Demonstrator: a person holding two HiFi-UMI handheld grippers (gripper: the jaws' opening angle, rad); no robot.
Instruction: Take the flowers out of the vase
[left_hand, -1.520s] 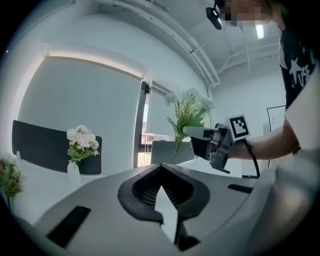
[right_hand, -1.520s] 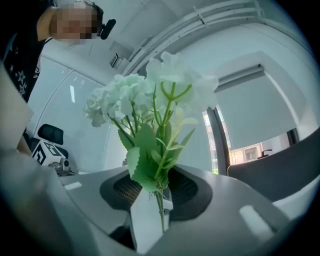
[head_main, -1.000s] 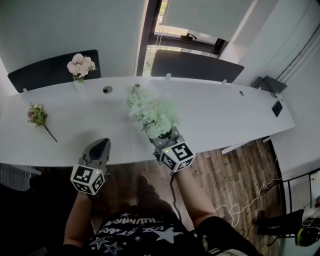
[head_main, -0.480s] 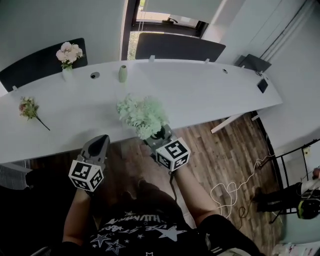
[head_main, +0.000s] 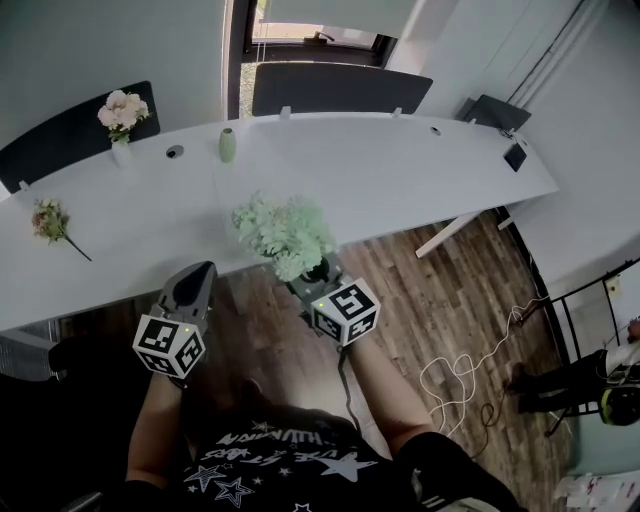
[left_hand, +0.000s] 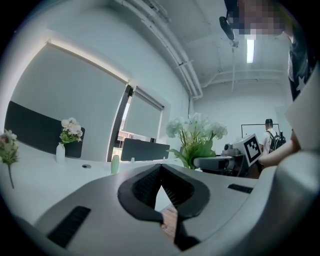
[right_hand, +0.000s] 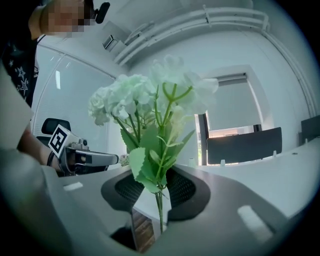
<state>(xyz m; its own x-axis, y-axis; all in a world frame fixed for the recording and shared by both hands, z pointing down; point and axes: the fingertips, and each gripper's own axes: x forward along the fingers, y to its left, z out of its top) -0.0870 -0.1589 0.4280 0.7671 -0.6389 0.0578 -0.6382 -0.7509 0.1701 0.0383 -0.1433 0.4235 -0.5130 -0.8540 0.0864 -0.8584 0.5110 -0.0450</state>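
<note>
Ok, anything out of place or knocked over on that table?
Nothing looks spilled or broken. A pink sprig lies flat near the left end of the table, and the small green vase stands upright and empty. Both fit flowers being taken out.

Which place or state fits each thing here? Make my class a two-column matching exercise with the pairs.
1. pale green flower bunch
2. small pale green bottle-shaped vase
3. round pink bouquet
4. loose pink flower stem

A. lying flat on the white table
B. standing empty on the table
C. standing in a white vase
D. held in the right gripper, off the table

Pairs: 1-D, 2-B, 3-C, 4-A. The right gripper's jaws are closing, the bunch's stem between them.
</note>
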